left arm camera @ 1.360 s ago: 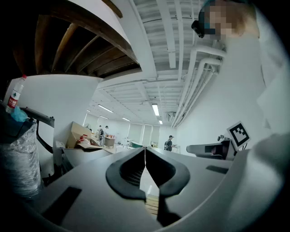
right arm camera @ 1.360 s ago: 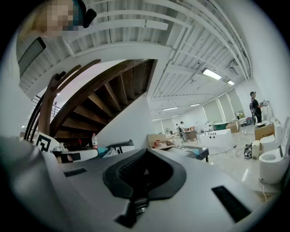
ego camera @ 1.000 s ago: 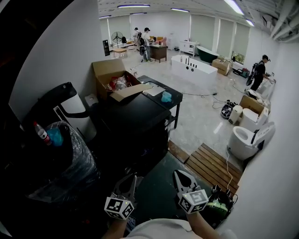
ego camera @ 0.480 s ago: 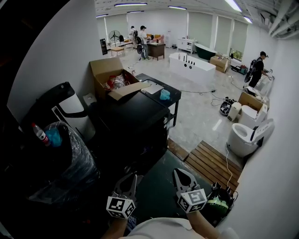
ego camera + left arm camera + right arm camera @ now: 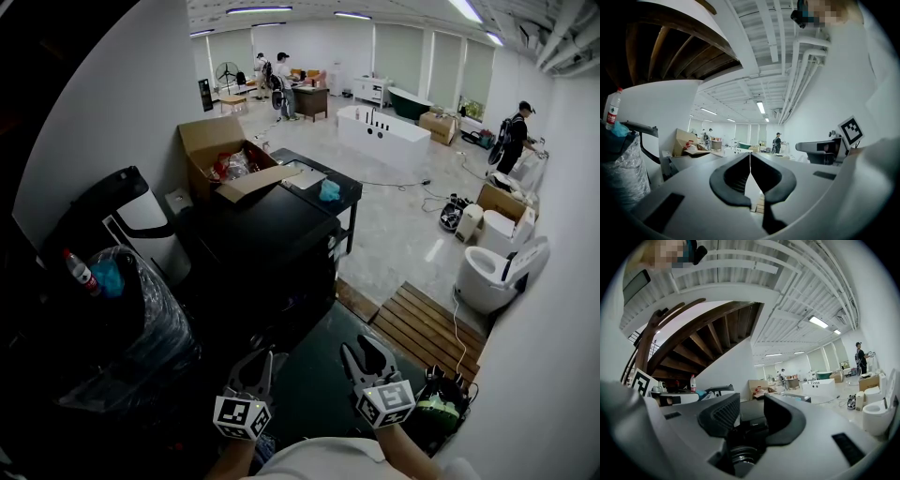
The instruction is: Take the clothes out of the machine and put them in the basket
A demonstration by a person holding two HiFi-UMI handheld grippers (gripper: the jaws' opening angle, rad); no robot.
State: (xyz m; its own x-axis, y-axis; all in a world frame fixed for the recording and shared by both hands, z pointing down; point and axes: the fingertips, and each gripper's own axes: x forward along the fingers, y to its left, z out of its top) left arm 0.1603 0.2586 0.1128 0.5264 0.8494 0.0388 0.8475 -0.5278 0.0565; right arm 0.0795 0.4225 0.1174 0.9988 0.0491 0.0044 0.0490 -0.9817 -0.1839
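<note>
— Changes?
— Right gripper (image 5: 368,349) (image 5: 752,404): jaws, together a second ago, now opening, nothing between; left gripper (image 5: 255,367) (image 5: 750,161): jaws pressed together, empty.
— Clothes?
— Not discernible; black machine (image 5: 267,253) just ahead, front lost in shadow; plastic-wrapped bin (image 5: 136,323) close at its left; wooden slats (image 5: 427,328) at right; dark floor (image 5: 314,370) lies open between grippers and machine.

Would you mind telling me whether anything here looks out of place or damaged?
Nothing looks spilled or damaged. The oddities are minor: the open cardboard box beyond the black machine has one flap folded down over the machine's top, and a bottle perches on the plastic-wrapped bundle.
</note>
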